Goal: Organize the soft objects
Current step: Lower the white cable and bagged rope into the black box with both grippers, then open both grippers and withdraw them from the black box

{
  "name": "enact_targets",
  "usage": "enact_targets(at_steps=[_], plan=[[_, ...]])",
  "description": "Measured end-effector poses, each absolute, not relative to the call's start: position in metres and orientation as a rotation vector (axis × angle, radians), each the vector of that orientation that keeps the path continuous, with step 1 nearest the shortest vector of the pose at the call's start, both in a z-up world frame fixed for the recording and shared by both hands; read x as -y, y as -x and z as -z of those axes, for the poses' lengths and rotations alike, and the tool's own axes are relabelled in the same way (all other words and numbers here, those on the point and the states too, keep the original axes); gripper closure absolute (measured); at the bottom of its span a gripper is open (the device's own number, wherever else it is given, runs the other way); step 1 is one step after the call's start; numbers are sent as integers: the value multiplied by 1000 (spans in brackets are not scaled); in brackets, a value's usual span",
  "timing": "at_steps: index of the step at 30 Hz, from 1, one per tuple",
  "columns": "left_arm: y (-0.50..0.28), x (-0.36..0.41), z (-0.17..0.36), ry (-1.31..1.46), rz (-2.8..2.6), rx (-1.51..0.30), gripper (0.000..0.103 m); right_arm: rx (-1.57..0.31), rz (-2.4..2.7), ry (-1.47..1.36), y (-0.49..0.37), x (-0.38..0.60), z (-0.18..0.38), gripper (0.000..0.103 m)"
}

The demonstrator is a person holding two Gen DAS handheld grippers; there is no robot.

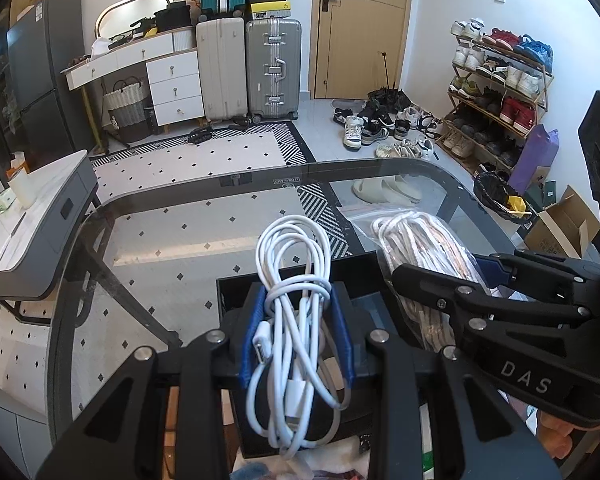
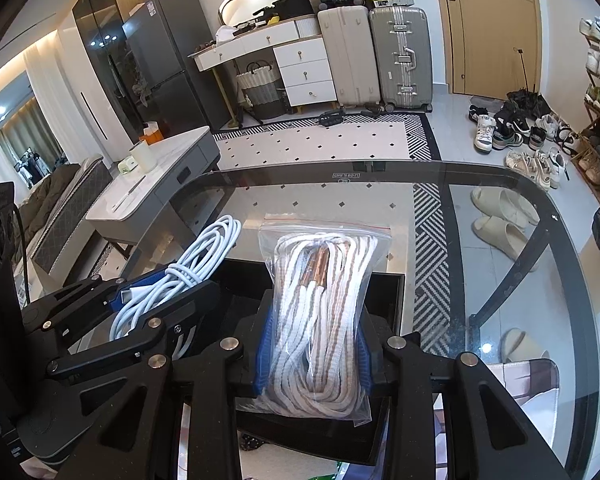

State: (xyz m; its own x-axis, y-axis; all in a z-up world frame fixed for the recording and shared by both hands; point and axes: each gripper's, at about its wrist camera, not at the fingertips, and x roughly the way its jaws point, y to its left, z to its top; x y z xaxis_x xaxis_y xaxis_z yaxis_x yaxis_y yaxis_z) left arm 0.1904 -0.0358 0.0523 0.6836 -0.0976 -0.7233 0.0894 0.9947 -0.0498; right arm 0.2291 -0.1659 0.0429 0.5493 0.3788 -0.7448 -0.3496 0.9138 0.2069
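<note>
Above a glass table [image 1: 172, 240], the left gripper [image 1: 298, 312] clamps a coiled white cable [image 1: 296, 320] between its blue pads [image 1: 256, 320], the loops spilling out ahead of and behind the fingers. Just beside it, the right gripper [image 2: 312, 344] is closed on a clear bag of rope [image 2: 320, 312], squeezed at its middle between both fingers. Both bundles hang over a black tray [image 2: 392, 300] on the glass.

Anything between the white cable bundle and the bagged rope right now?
Nothing lies between the cable bundle and bagged rope; only a strip of the black tray shows there, in the right wrist view.
</note>
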Motion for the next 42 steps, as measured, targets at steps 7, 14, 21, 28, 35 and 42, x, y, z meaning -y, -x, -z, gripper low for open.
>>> enact_targets(at_steps=[7, 14, 21, 28, 35, 42], plan=[[-194, 38, -47, 9, 111, -827, 72, -910, -434, -39, -228, 168, -34, 70], [-195, 38, -44, 11, 115, -839, 72, -918, -432, -43, -229, 170, -32, 70], [-196, 37, -40, 20, 126, -845, 72, -926, -436, -39, -229, 171, -32, 70], [-194, 37, -40, 29, 131, -851, 68, -927, -438, -40, -227, 170, -32, 66], [-190, 26, -46, 65, 112, -844, 46, -908, -432, -53, -223, 179, -40, 52], [-180, 19, -59, 80, 101, -821, 35, -884, -422, -55, -215, 183, -53, 37]])
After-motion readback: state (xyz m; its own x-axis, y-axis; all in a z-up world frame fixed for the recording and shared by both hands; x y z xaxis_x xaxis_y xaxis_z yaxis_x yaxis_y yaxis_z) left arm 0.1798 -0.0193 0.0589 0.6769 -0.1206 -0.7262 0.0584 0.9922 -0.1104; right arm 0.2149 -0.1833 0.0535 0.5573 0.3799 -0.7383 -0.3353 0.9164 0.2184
